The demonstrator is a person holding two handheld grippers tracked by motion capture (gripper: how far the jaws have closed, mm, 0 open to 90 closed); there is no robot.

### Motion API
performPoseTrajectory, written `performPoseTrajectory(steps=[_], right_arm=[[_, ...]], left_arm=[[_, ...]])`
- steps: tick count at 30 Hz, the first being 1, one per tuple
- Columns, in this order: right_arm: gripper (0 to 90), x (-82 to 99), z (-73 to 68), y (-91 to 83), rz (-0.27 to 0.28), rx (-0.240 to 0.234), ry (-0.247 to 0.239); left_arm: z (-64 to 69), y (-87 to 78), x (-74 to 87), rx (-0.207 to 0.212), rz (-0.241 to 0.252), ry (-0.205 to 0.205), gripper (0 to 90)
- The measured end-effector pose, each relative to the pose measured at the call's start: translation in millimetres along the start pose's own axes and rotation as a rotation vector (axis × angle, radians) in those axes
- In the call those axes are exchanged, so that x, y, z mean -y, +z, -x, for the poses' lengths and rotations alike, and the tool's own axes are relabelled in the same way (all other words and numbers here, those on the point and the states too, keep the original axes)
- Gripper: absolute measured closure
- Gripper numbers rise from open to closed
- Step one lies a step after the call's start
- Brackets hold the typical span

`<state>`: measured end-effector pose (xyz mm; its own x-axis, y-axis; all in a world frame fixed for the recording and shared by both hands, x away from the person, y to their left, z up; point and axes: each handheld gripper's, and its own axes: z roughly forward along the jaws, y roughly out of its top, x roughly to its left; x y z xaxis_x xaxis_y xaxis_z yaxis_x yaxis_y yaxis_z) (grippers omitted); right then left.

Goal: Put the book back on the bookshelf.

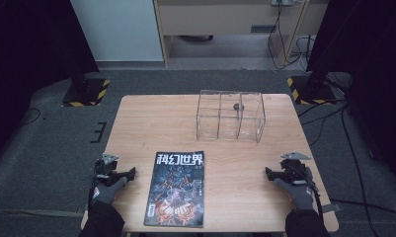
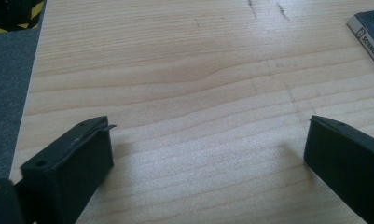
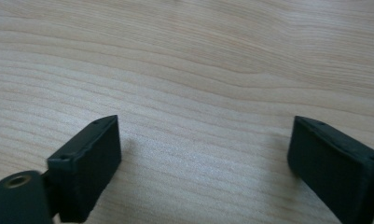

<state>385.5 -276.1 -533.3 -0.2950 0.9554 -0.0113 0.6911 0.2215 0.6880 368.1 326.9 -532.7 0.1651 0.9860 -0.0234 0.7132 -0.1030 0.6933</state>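
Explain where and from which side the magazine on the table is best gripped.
Probably the magazine by its left long edge, from the left claw's side. It lies flat, cover up, with that edge nearest the open left claw, and only a thin edge offers the jaws any purchase.

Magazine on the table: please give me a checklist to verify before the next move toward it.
1. Left gripper jaws open, nothing between them: ok.
2. Right gripper jaws open, nothing between them: ok.
3. Magazine lies flat, cover up, between both grippers, untouched: ok.
4. Bare table between each gripper and the magazine: ok.
5. Clear acrylic organizer stands upright behind the magazine, apart from it: ok.
6. Magazine's near edge inside the table edge: cannot tell.
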Motion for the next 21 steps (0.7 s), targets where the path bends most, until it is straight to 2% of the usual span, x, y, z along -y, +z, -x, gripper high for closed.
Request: performPoseTrajectory(steps=[2,3,4,7,8,10,14,17,21], right_arm=[[12.3,-1.1,-1.6,-3.0,0.003,0.007,-0.003],[12.4,-2.2,-1.9,-5.0,0.013,0.004,0.012],[12.5,-3.4,-1.8,-7.1,0.025,-0.002,0.021],[12.3,-6.6,-1.9,-14.7,0.057,-0.019,0.058],[12.3,-7.3,-2.9,-17.8,0.072,-0.031,0.081],[12.2,-8.4,-4.0,-23.8,0.099,-0.047,0.094],[11.8,-11.2,-8.3,-34.0,0.148,-0.069,0.104],[11.5,-15.2,-12.9,-39.3,0.179,-0.098,0.112],[11.2,-20.1,-20.2,-42.5,0.205,-0.109,0.104]], left_arm=[[-1.4,-4.3,-0.6,0.021,0.007,-0.046,11.4],[-1.8,-6.1,-1.0,0.034,0.01,-0.065,14.7],[-1.8,-7.8,-1.6,0.04,0.017,-0.073,14.9],[1.2,-13.5,-4.7,0.045,0.048,-0.064,17.2],[2.6,-15.7,-5.8,0.054,0.061,-0.064,17.5],[5.7,-20.1,-7.8,0.085,0.087,-0.075,18.2],[13.7,-24.7,-10.5,0.109,0.087,-0.061,18.5],[18.0,-26.9,-11.9,0.113,0.092,-0.032,18.4],[20.5,-28.4,-12.8,0.14,0.104,-0.036,18.2]])
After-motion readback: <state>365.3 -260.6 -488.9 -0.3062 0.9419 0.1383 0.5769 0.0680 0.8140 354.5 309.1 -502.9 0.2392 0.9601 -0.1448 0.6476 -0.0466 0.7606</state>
